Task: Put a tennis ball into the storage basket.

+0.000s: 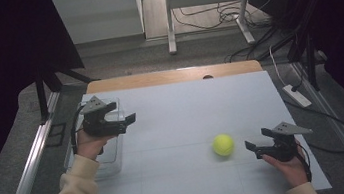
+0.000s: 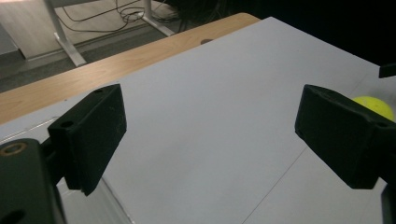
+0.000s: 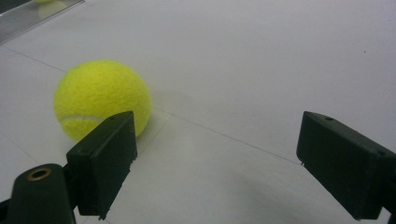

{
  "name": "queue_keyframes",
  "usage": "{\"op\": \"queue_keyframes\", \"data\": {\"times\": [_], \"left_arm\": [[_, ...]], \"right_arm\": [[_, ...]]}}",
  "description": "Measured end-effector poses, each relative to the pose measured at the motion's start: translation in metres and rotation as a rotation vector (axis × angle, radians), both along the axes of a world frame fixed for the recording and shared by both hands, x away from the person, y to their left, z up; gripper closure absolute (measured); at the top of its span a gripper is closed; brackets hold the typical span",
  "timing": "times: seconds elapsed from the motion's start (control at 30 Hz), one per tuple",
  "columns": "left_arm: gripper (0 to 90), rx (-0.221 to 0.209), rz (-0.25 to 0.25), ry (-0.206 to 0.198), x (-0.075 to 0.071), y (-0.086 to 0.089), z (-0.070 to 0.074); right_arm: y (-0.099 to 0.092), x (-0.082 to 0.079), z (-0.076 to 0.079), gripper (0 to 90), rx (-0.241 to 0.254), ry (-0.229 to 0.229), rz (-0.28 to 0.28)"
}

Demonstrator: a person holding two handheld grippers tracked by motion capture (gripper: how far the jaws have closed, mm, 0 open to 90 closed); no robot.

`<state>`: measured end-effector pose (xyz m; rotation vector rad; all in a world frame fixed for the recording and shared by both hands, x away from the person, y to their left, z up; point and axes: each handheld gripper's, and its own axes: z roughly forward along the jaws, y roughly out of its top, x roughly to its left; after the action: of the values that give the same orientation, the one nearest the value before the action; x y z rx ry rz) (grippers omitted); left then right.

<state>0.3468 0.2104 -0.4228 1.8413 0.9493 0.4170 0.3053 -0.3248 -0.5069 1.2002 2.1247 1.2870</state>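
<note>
A yellow tennis ball (image 1: pixel 223 144) rests on the white table top (image 1: pixel 182 115), right of centre toward the front. My right gripper (image 1: pixel 252 150) lies low just right of the ball, open and empty. In the right gripper view the ball (image 3: pixel 100 98) sits ahead, partly behind the left jaw of that gripper (image 3: pixel 217 163). My left gripper (image 1: pixel 128 123) hovers over a clear plastic box at the left, open with nothing between its jaws. In the left gripper view its jaws (image 2: pixel 210 135) stand wide apart, and the ball (image 2: pixel 373 105) peeks out behind the right one.
The clear plastic box (image 1: pixel 112 158) stands at the table's left edge under the left hand. A wooden strip (image 1: pixel 172 76) borders the far edge. Metal rails run along both sides. On the floor to the right lie a white power strip (image 1: pixel 297 95) and cables.
</note>
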Motion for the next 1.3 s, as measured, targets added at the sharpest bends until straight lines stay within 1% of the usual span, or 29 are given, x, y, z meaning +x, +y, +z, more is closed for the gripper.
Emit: {"op": "queue_keyframes", "data": {"times": [0.1, 0.23, 0.3, 0.43, 0.6, 0.83, 1.1, 1.3], "left_arm": [[9.8, 0.001, -0.016, 0.004, 0.000, -0.006, -0.002], [10.0, 0.002, -0.044, -0.002, -0.002, -0.016, -0.002], [10.0, -0.002, -0.052, -0.005, -0.001, -0.019, -0.002], [10.0, -0.007, -0.061, 0.007, 0.001, -0.024, -0.004], [10.0, 0.009, -0.085, 0.010, 0.001, -0.033, -0.005], [10.2, 0.012, -0.096, 0.016, 0.002, -0.040, -0.004], [10.2, 0.019, -0.125, 0.015, 0.002, -0.053, -0.004], [10.2, 0.030, -0.154, 0.024, 0.003, -0.060, -0.005]], "right_arm": [[0.000, 0.001, 0.000, 12.4, 0.003, 0.001, -0.001], [0.001, 0.000, 0.000, 12.4, -0.002, 0.004, 0.001], [0.000, -0.001, 0.000, 12.3, 0.000, 0.000, 0.002], [0.000, -0.003, 0.000, 12.3, 0.002, 0.005, 0.001], [0.002, -0.005, 0.001, 12.3, 0.003, 0.000, 0.005], [0.003, -0.006, 0.001, 12.3, -0.001, -0.001, 0.008], [0.001, -0.008, 0.002, 12.3, 0.004, -0.006, 0.004], [0.001, -0.007, 0.002, 12.3, 0.002, -0.001, 0.003]]}}
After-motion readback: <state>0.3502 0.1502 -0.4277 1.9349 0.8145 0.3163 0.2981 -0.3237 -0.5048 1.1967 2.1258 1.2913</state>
